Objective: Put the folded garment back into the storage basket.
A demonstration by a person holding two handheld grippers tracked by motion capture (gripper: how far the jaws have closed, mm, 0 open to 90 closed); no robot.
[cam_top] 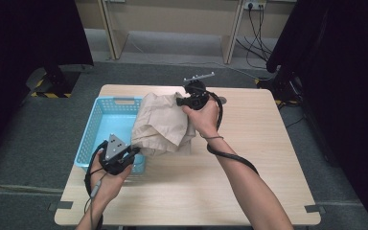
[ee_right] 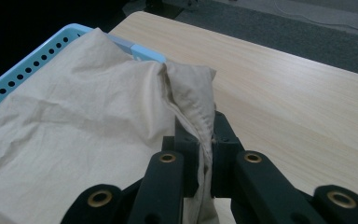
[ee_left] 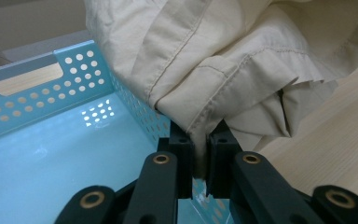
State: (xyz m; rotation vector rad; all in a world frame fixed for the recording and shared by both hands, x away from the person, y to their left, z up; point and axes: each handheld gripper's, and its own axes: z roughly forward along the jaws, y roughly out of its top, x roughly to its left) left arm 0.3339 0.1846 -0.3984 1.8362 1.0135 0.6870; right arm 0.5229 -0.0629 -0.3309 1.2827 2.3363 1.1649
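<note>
A crumpled beige cloth garment (cam_top: 162, 123) hangs between my two grippers, over the right side of a light blue perforated basket (cam_top: 106, 125). My left gripper (cam_top: 133, 152) is near the basket's front right corner, shut on the garment's lower hem (ee_left: 200, 135). My right gripper (cam_top: 181, 101) is held higher at the back of the table, shut on a seamed edge of the garment (ee_right: 205, 126). In the left gripper view the basket's floor (ee_left: 51, 158) lies bare under the cloth.
The basket stands on the left half of a light wooden table (cam_top: 249, 158). Dark curtains flank the table on both sides, and a wooden desk frame with cables (cam_top: 256, 28) stands beyond on the grey floor.
</note>
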